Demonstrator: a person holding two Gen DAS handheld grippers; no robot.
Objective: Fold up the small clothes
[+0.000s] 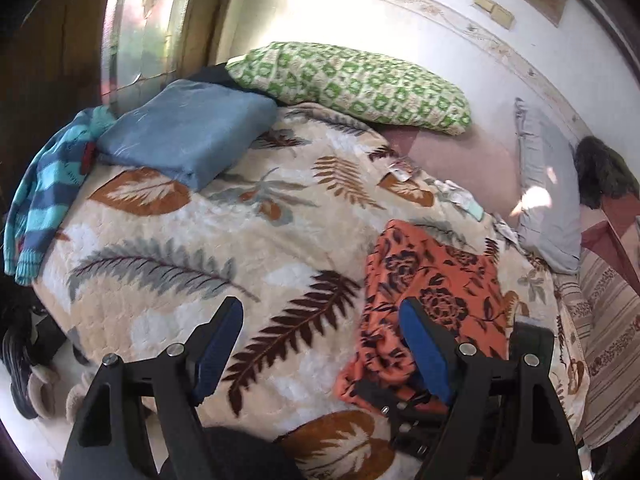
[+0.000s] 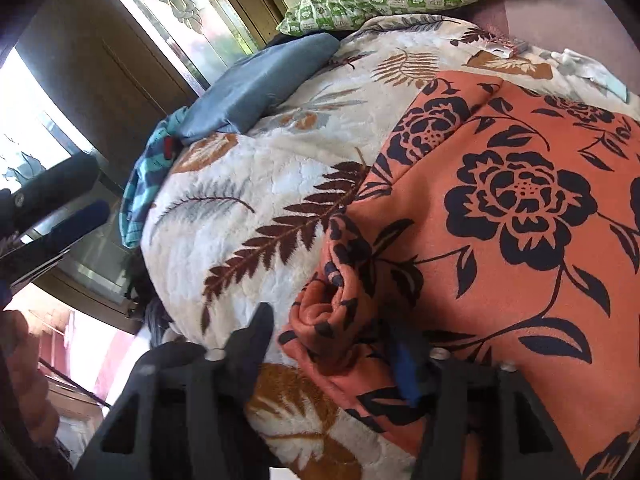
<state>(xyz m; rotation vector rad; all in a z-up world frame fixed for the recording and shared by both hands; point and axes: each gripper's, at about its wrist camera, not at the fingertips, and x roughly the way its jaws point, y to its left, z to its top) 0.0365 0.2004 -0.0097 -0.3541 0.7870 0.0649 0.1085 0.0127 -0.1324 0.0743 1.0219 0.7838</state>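
An orange garment with dark flowers [image 1: 432, 280] lies spread on a leaf-patterned blanket [image 1: 200, 240], at the right in the left wrist view. My left gripper [image 1: 320, 304] hangs open over bare blanket just left of the garment, with nothing between its fingers. In the right wrist view the orange garment [image 2: 500, 200] fills the right half. Its near left edge is bunched into a roll [image 2: 328, 304]. My right gripper [image 2: 332, 328] stands open astride that roll. Cloth partly covers its blue right pad [image 2: 404, 368], and its left finger [image 2: 260, 328] rests on the blanket [image 2: 240, 184], clear of the cloth.
A folded blue cloth [image 1: 188, 132] and a teal striped sweater [image 1: 44, 208] lie at the bed's far left. A green patterned pillow [image 1: 352, 84] and a grey pillow [image 1: 548, 200] lie along the wall. Small packets [image 1: 400, 172] sit on the blanket. Slippers [image 1: 36, 384] are on the floor.
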